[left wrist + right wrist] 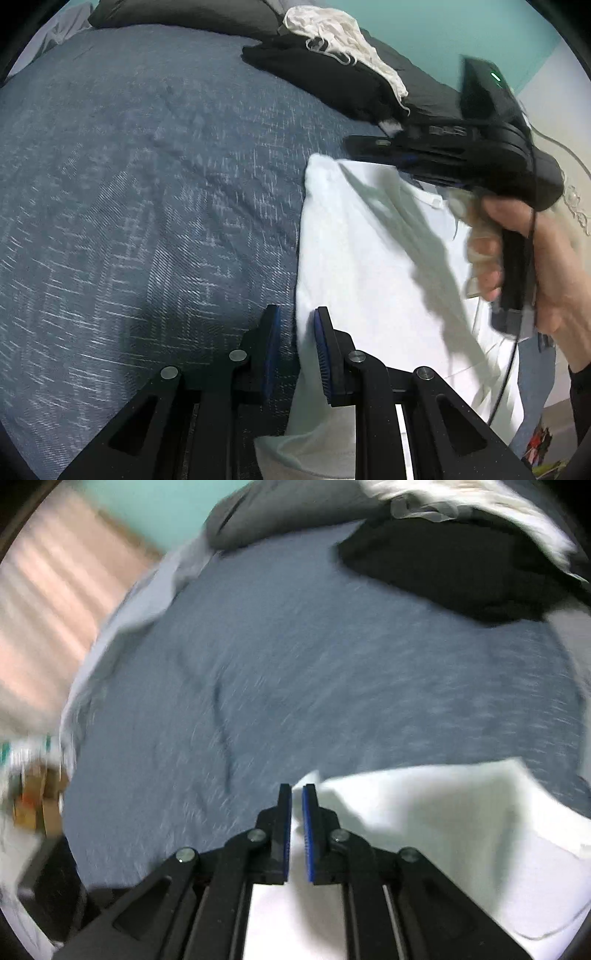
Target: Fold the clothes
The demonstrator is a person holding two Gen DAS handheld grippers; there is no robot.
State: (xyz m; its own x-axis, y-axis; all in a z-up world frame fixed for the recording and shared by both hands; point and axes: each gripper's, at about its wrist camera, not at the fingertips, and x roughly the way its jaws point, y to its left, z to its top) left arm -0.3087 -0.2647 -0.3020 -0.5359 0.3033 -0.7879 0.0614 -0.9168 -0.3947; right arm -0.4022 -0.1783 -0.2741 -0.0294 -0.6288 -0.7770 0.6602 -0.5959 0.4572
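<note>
White shirt (369, 258) lies on the blue bedspread (129, 184), lower right of the frame, long axis running bottom to upper right. Left gripper (295, 350) pinches its near edge; right gripper (297, 830) nearly pressed together — cloth between the pads, grip unclear.

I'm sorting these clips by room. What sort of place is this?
Most likely a bedroom: a blue-grey bedspread covers a bed, a dark pillow lies at its head, and clothes are piled beside it.
</note>
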